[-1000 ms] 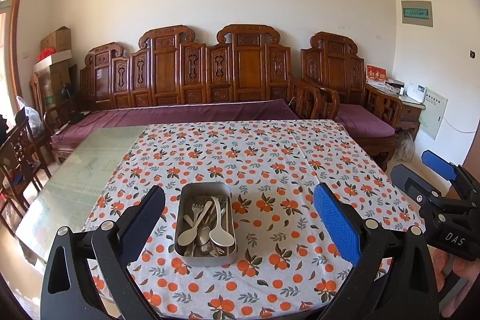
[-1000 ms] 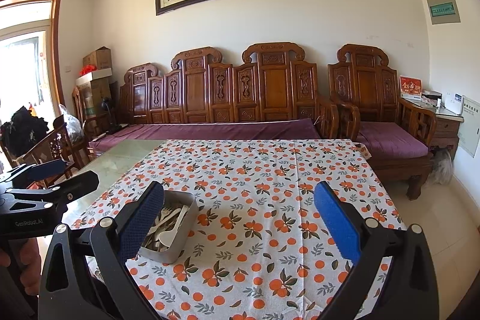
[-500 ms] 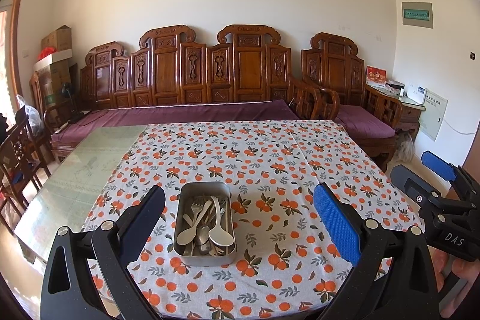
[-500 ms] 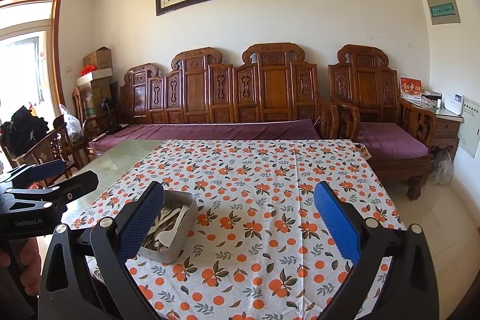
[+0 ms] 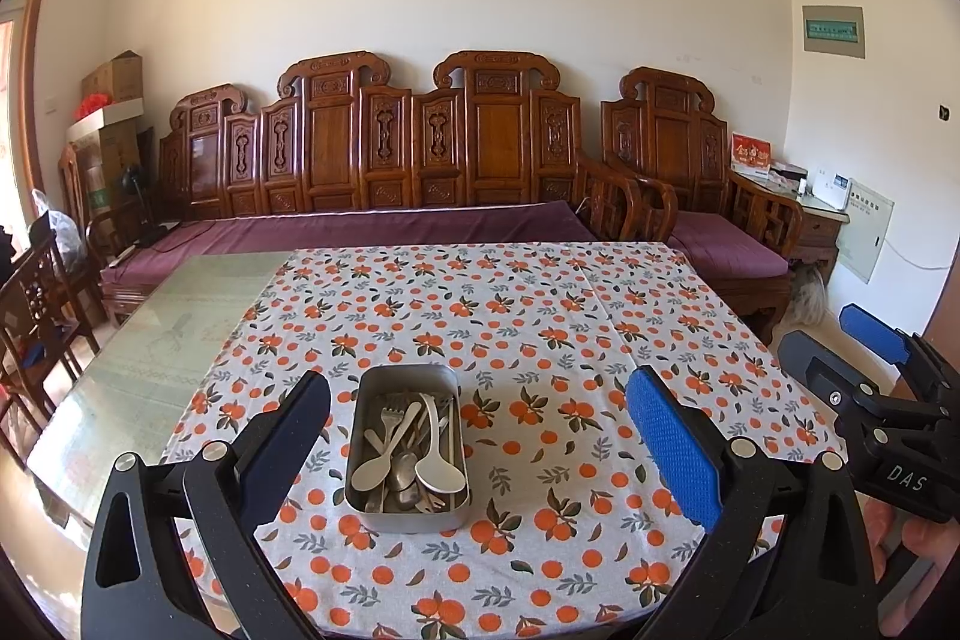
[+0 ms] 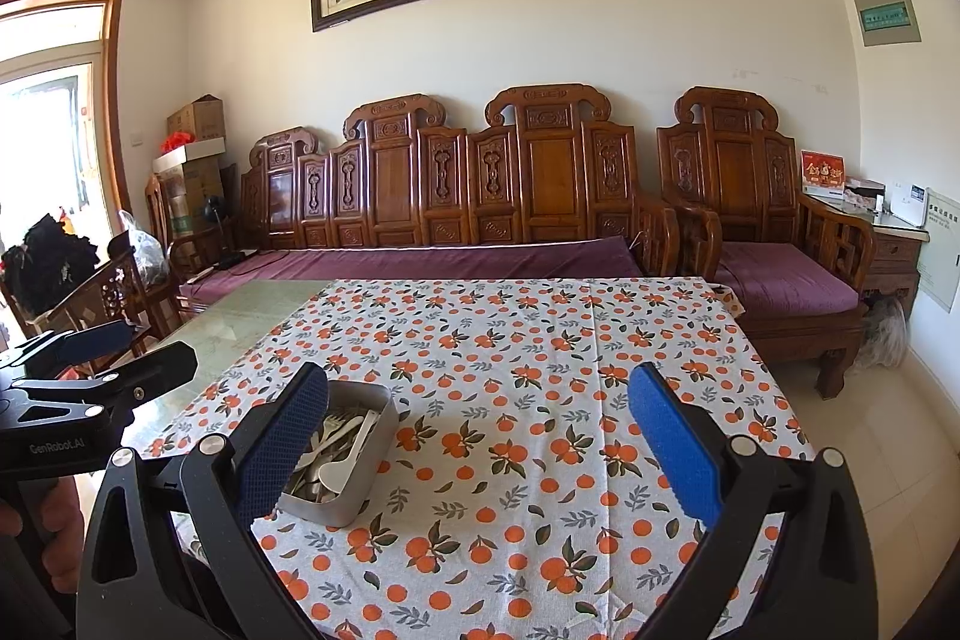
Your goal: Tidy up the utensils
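Note:
A metal tin (image 5: 444, 382) holds several spoons and forks (image 5: 414, 448), mixed in a heap, on the orange-patterned tablecloth (image 5: 540, 328). My left gripper (image 5: 480, 436) is open and empty, held above the near table edge with the tin between its fingers in view. My right gripper (image 6: 480, 436) is open and empty, to the right of the tin (image 6: 354, 502); its left finger (image 6: 282, 442) hides part of the tin. Each gripper shows in the other's view, the right one (image 5: 870, 358) and the left one (image 6: 102, 358).
The tablecloth covers the right part of a glass-topped table (image 5: 150, 340). A carved wooden bench with a purple cushion (image 5: 372, 226) stands behind it, an armchair (image 5: 720, 244) at the right, wooden chairs (image 5: 36, 304) at the left.

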